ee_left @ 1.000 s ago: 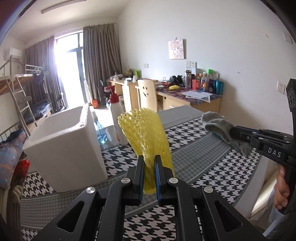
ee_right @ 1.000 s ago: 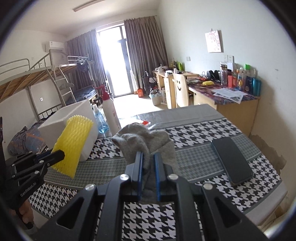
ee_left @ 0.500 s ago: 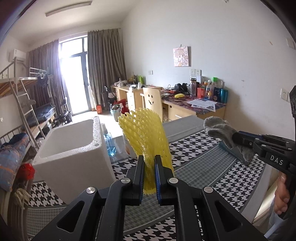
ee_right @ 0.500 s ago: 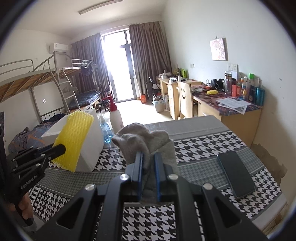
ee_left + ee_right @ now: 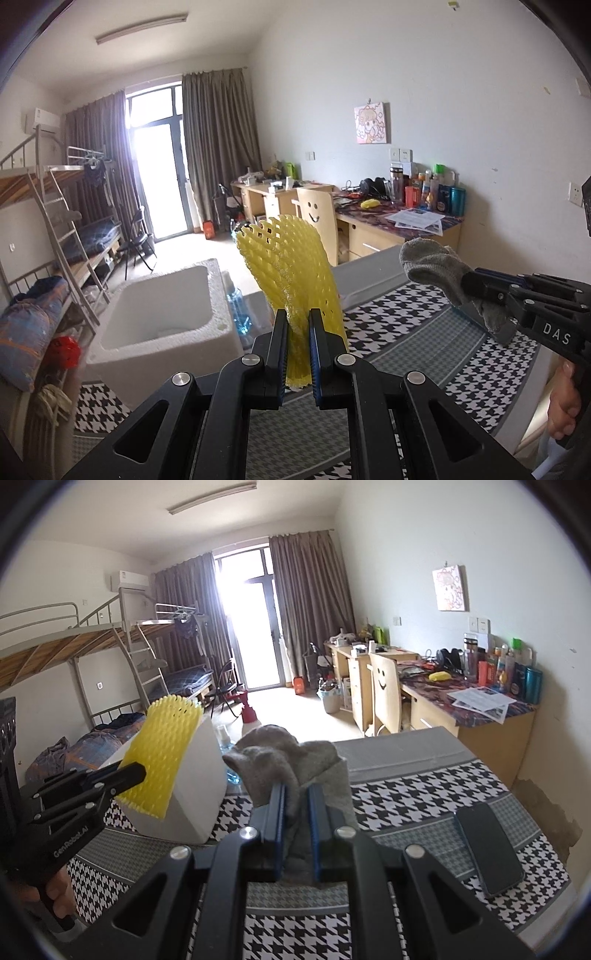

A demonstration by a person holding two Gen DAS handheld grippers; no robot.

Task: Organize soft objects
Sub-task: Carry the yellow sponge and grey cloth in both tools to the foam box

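yellow foam net (image 5: 291,266), gray sock (image 5: 284,760), each gripper-clamped, aloft

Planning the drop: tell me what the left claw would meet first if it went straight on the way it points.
Probably nothing on the table: the left claw, shut on the yellow foam net, points above the tabletop and right of the white foam box. The smiley chair lies roughly ahead, though depth is unclear.
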